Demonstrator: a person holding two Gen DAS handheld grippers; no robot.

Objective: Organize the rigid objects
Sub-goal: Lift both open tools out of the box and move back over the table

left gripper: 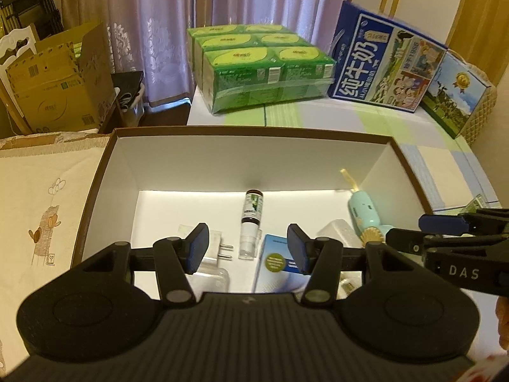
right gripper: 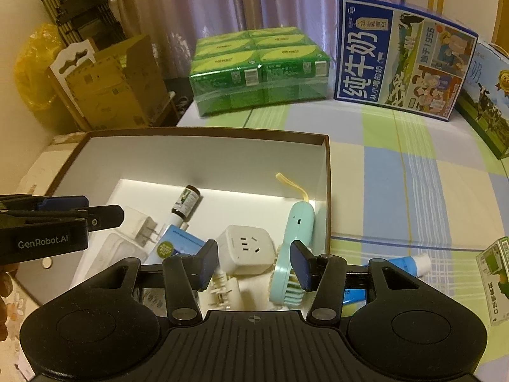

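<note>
The brown-rimmed cardboard box with a white inside sits on the checked pastel cloth and holds the loose stuff: a small dark-capped bottle with a green label lying flat, a mint-green handheld fan with a yellow strap, a white cube power socket, a white two-pin plug adapter and a blue-and-white carton.

Both grippers hang over the box's near edge, tilted down into it. The left gripper has its fingers apart with nothing between them; same for the right gripper.

Only the right wrist view shows a blue-and-white tube lying outside the box on the cloth. Only the left wrist view shows the cream embroidered cloth beside the box.
</note>
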